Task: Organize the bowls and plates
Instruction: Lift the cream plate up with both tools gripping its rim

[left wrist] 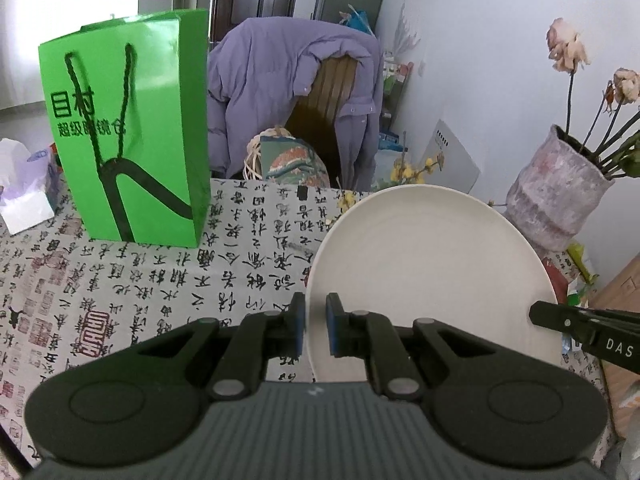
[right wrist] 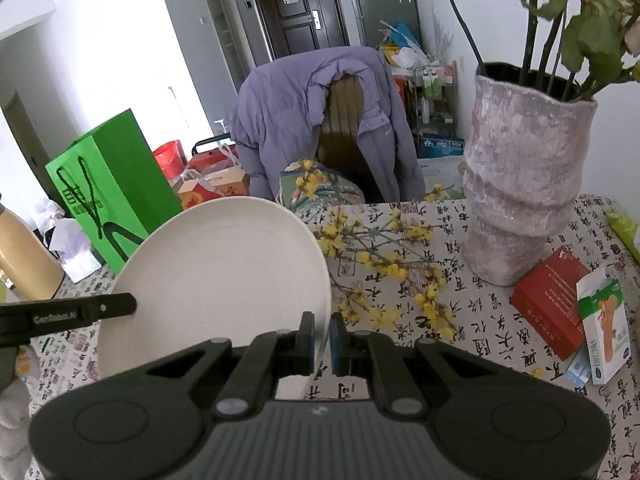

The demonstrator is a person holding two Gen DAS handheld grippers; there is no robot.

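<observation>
— Both tongs are clamped on the one white plate (left wrist: 432,276): the left tongs (left wrist: 316,330) pinch its left rim between their blue pads, and the right tongs (right wrist: 322,340) pinch the opposite rim the same way.

— Where is the plate, then?

— In the air, above the tabletop (left wrist: 160,280), tilted with its far edge raised and its face toward the cameras. It touches nothing but the pads. I would guess the two-sided hold is there because the plate is broad and smooth; one thin pinch at the rim could let it swing or slip.

— What lies near it?

— In the right wrist view, a spray of yellow blossoms (right wrist: 384,256) lies on the cloth just beside and partly under the plate's right edge, and a pinkish vase (right wrist: 520,184) with wilted flowers stands beyond, toward the far right corner. A red box (right wrist: 548,300) and a white-and-green carton (right wrist: 608,320) sit by the right edge. A green paper bag (left wrist: 132,136) stands toward the far left side.

— Any bowls, or a stack to put it on?

— None that either view shows. Lowering it on the right would risk the blossoms, I think, so the bare cloth near the middle looks the safer place.
</observation>
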